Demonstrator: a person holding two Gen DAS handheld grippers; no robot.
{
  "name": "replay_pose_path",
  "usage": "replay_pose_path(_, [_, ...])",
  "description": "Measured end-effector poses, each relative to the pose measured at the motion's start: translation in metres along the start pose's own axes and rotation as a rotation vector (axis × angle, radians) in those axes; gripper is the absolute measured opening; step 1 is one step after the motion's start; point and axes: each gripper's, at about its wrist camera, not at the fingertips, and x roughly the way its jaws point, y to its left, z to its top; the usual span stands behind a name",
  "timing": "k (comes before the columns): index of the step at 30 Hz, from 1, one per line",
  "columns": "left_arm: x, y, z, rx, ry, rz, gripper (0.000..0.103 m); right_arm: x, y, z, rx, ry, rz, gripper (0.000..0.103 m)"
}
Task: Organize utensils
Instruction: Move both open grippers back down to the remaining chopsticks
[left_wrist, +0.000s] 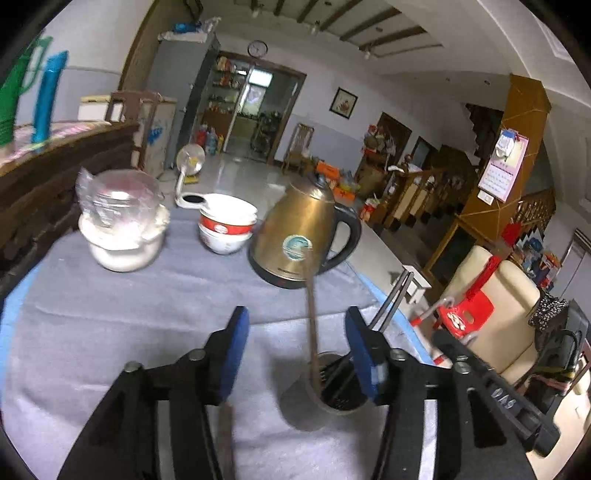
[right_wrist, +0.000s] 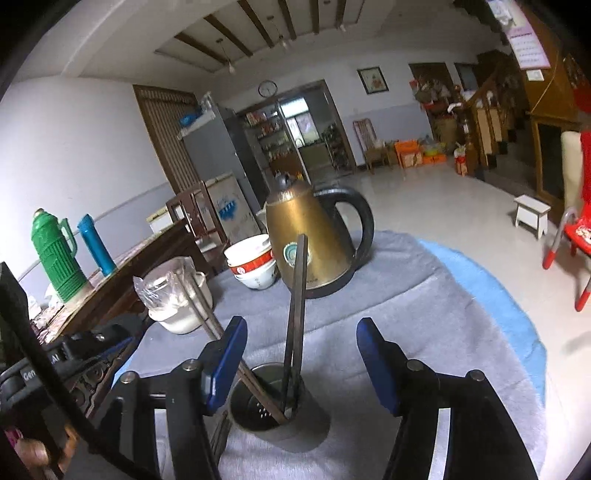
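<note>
A metal utensil holder (right_wrist: 273, 402) stands on the grey cloth, low in both views; it also shows in the left wrist view (left_wrist: 338, 387). Dark chopsticks (right_wrist: 295, 314) stand in it and lean out, seen in the left wrist view as chopsticks (left_wrist: 312, 321). More chopsticks (right_wrist: 201, 299) lean to the left. My right gripper (right_wrist: 301, 356) is open, its blue pads either side of the holder. My left gripper (left_wrist: 295, 345) is open, with the holder by its right pad. Another dark utensil (left_wrist: 225, 435) lies on the cloth under my left gripper.
A brass kettle (left_wrist: 303, 236) stands behind the holder, with stacked red-and-white bowls (left_wrist: 225, 225) and a white pot with a plastic-wrapped lid (left_wrist: 122, 221) to its left. The table's blue edge (right_wrist: 491, 295) drops off on the right. A green thermos (right_wrist: 55, 258) stands on a wooden side table.
</note>
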Motion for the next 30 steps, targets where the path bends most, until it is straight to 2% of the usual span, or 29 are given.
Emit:
replay_pose_path(2, [-0.016,0.013,-0.007,0.000,-0.006,0.038,0.069,-0.015,0.001,-0.004,-0.003,-0.014,-0.004,0.066])
replay_pose_path(5, [-0.031,0.039,-0.025,-0.012,0.028,0.105,0.071,-0.032,0.001,-0.020,-0.001,0.013,0.000,0.066])
replay_pose_path(8, [-0.032,0.069,-0.051,-0.040,0.115,0.200,0.071,-0.033,0.003,-0.046,-0.002,0.104,0.015,0.066])
replay_pose_path(9, [-0.031,0.079,-0.061,-0.053,0.150,0.224,0.071,-0.030,0.004,-0.059,-0.002,0.159,0.026,0.066])
replay_pose_path(11, [-0.028,0.096,-0.082,-0.083,0.230,0.250,0.071,-0.021,0.006,-0.080,0.010,0.242,0.040,0.066])
replay_pose_path(13, [-0.025,0.108,-0.102,-0.099,0.297,0.264,0.071,-0.007,0.012,-0.105,0.022,0.348,0.068,0.065])
replay_pose_path(15, [-0.024,0.115,-0.115,-0.108,0.337,0.273,0.071,0.003,0.019,-0.120,0.009,0.412,0.098,0.064])
replay_pose_path(18, [-0.024,0.118,-0.128,-0.114,0.370,0.271,0.071,0.022,0.037,-0.135,0.011,0.504,0.152,0.037])
replay_pose_path(25, [-0.022,0.119,-0.136,-0.108,0.397,0.257,0.071,0.071,0.071,-0.145,-0.020,0.629,0.159,0.036])
replay_pose_path(30, [-0.018,0.123,-0.140,-0.112,0.411,0.242,0.071,0.096,0.085,-0.155,-0.051,0.686,0.126,0.024])
